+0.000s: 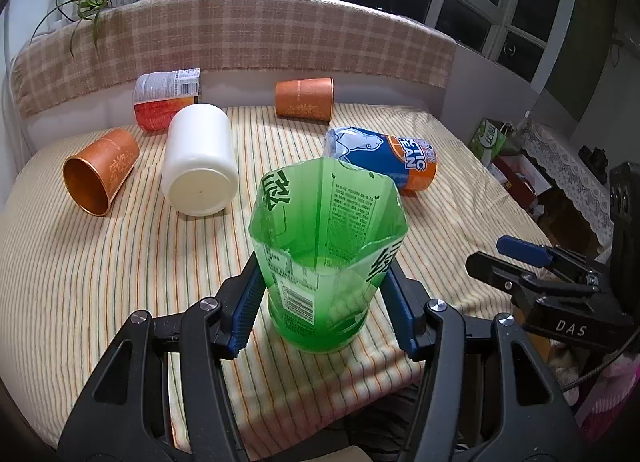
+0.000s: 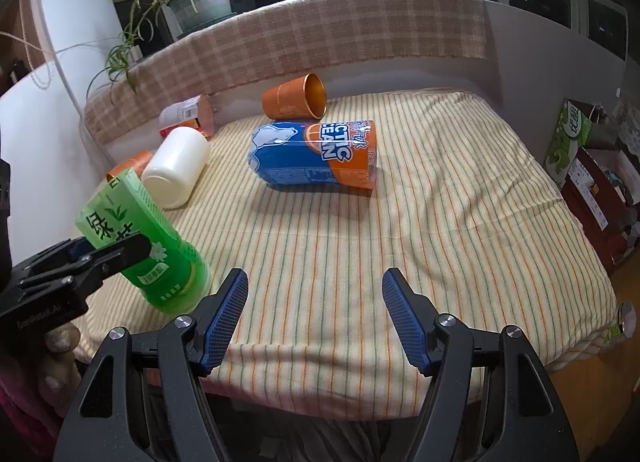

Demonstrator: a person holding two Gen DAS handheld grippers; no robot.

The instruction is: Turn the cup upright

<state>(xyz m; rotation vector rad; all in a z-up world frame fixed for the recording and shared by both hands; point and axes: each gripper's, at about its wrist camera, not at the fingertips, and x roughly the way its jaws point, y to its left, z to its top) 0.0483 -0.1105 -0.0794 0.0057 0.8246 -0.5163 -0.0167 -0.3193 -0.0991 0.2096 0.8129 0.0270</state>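
Observation:
A green see-through cup (image 1: 328, 246) with black print stands mouth up on the striped cloth (image 1: 80, 282) near the table's front edge. My left gripper (image 1: 325, 268) is shut on it, one blue pad on each side of its lower half. In the right wrist view the green cup (image 2: 160, 246) leans a little to the left, base on the cloth, with the left gripper (image 2: 108, 254) across its side. My right gripper (image 2: 316, 282) is open and holds nothing, low over the front of the cloth to the right of the cup; its fingers (image 1: 520, 248) show in the left wrist view.
Lying on their sides further back are an orange cup (image 1: 102, 173), a white jar (image 1: 200, 159), a blue and orange cup (image 1: 384, 155), a red-labelled cup (image 1: 166, 99) and another orange cup (image 1: 305, 97). A plaid-covered ledge (image 1: 240, 33) with a potted plant (image 2: 200, 1) bounds the far side. Boxes (image 2: 592, 173) stand right of the table.

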